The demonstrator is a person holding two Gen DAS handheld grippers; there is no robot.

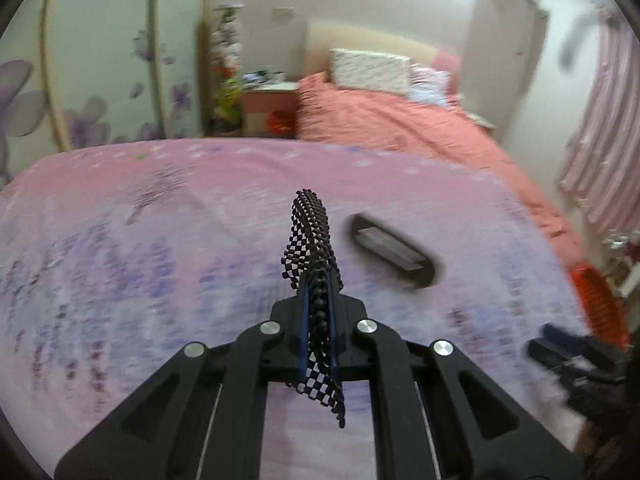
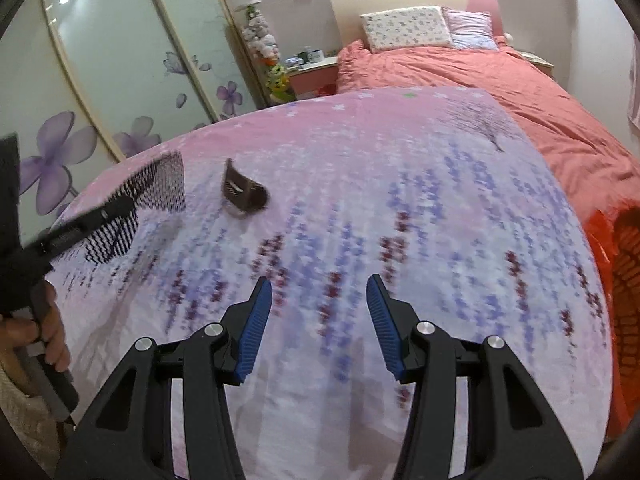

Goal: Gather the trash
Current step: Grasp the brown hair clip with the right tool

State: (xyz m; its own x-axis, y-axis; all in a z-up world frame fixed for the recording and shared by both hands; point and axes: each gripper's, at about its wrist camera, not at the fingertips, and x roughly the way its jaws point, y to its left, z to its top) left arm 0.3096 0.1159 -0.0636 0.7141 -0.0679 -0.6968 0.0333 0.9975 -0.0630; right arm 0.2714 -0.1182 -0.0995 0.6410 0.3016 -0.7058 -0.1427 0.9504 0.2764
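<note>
A: What's the black mesh piece (image 1: pixel 316 264) doing?

B: It is a floppy net of small squares, pinched on edge and off the bed (image 1: pixel 120 240), one end arching up, the other drooping.

A: And the dark wrapper (image 2: pixel 243 194)?

B: Brown-black, crumpled and curled (lettering too blurred to read). It lies on the lilac flowered cover, just beside the mesh, toward the bed's left edge.

A: The bin?

B: An orange slatted basket (image 2: pixel 624 280) stands off the right edge.

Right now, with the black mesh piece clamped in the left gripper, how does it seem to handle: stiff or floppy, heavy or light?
Probably floppy: the black mesh piece curls over above the left gripper and sags below it. Likely light, since it is mostly open holes. Its bumpy weave probably resists slipping between the shut jaws.
</note>
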